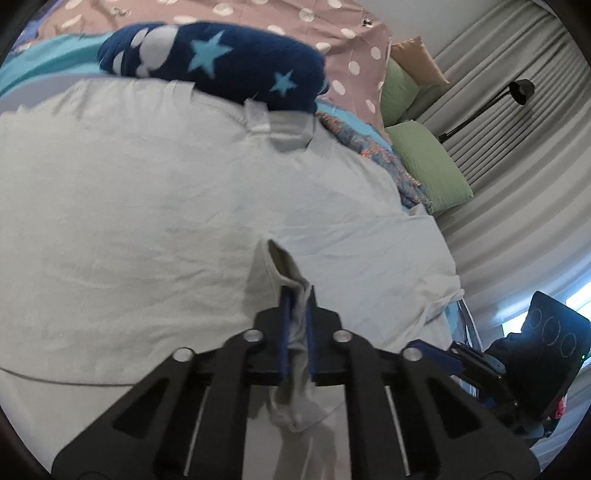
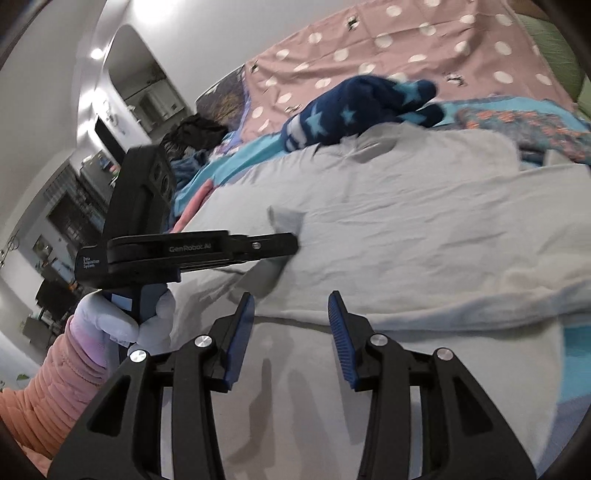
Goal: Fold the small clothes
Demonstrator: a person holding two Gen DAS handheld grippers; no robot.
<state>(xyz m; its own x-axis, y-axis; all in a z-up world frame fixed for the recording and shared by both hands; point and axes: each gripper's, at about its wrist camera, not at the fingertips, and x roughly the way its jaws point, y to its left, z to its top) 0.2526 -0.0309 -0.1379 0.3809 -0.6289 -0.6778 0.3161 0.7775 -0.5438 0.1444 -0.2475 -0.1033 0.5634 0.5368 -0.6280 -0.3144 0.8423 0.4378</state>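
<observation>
pink polka-dot bedspread (image 1: 343,33) across the bed, two green pillows (image 1: 430,166) by the grey curtains (image 1: 524,155), a black floor lamp (image 1: 519,92) beside them, turquoise sheet (image 2: 236,158) underneath

My two views are evenly lit and fairly dim, with a cool cast. In my right view, ceiling lights (image 2: 96,53) blow out to white glare at the upper left. In my left view, daylight glows through the curtains (image 1: 517,177) at the lower right edge. My right gripper (image 2: 291,317) throws soft grey shadows onto the pale shirt (image 2: 406,229) just below its fingers (image 2: 242,332). Both views bend strongly at the rims and end in black corners. The shirt looks smeared and soft; my left gripper (image 1: 297,306) is sharper than the cloth beyond it.
</observation>
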